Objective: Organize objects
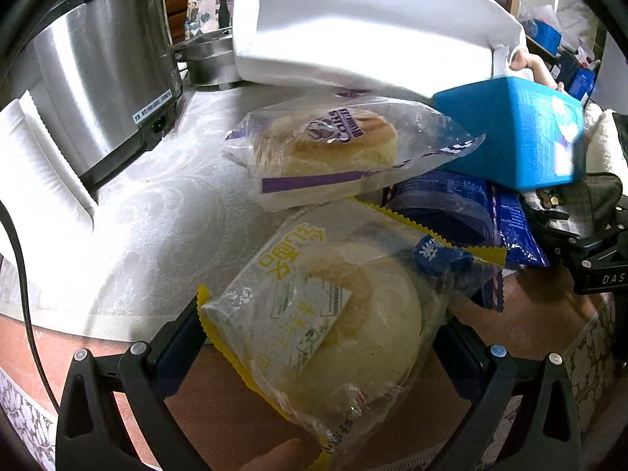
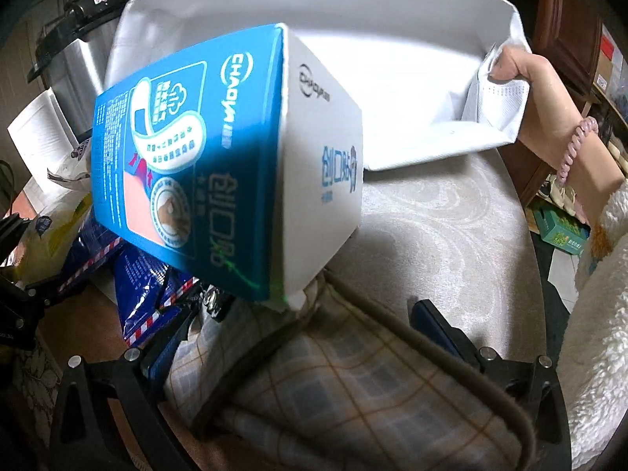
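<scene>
My left gripper [image 1: 318,349] is clamped on a yellow-edged bread packet [image 1: 333,337] above the table edge. Beyond it lies a purple-striped bun packet [image 1: 325,157] on the white tablecloth [image 1: 157,216]. My right gripper [image 2: 302,345] has its fingers apart around a plaid pouch [image 2: 333,392]; a blue bandage box [image 2: 188,157] tilts over it. A hand [image 2: 518,66] holds a white bag [image 2: 353,19] open.
</scene>
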Tool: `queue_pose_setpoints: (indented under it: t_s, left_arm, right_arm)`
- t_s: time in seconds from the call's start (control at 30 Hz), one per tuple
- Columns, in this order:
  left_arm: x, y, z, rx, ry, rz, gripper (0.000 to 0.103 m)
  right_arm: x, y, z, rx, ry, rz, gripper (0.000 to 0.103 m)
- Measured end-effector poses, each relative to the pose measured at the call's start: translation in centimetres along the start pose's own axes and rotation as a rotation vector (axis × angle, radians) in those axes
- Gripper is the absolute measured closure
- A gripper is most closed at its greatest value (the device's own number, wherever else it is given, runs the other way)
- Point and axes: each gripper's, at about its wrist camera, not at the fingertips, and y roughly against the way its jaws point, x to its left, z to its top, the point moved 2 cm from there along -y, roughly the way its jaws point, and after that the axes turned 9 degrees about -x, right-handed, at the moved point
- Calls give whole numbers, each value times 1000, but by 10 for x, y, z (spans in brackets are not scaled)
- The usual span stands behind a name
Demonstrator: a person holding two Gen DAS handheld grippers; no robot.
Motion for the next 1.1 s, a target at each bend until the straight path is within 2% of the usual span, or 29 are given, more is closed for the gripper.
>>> queue_pose_setpoints:
  t_s: [1.1]
  left_arm:
    - [-1, 4, 0, 0, 0, 1, 1]
  right_arm:
    - [0, 1, 0, 0, 2, -2, 0]
